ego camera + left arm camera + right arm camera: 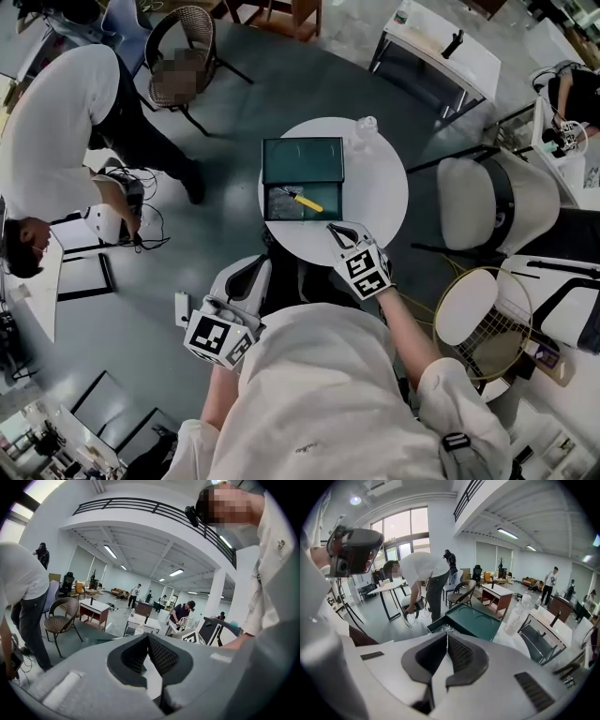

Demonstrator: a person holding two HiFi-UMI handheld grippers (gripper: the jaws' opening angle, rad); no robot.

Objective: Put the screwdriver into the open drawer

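The screwdriver [305,201], with a yellow handle, lies inside the open drawer [279,210] of a dark green box [302,160] on the round white table [380,187]. My right gripper [337,231] hovers at the table's near edge, just in front of the drawer, shut and empty. In the right gripper view its tips [447,634] meet, with the green box [474,620] and the drawer [439,629] beyond them. My left gripper [247,274] is off the table at the lower left, also shut with nothing in it [148,637].
A clear plastic bottle [365,131] stands on the table behind the box. A person in white [56,122] bends over at the left. A wicker chair [183,37] and a white desk [441,47] stand at the back, a white chair [478,202] and a racket [487,328] at the right.
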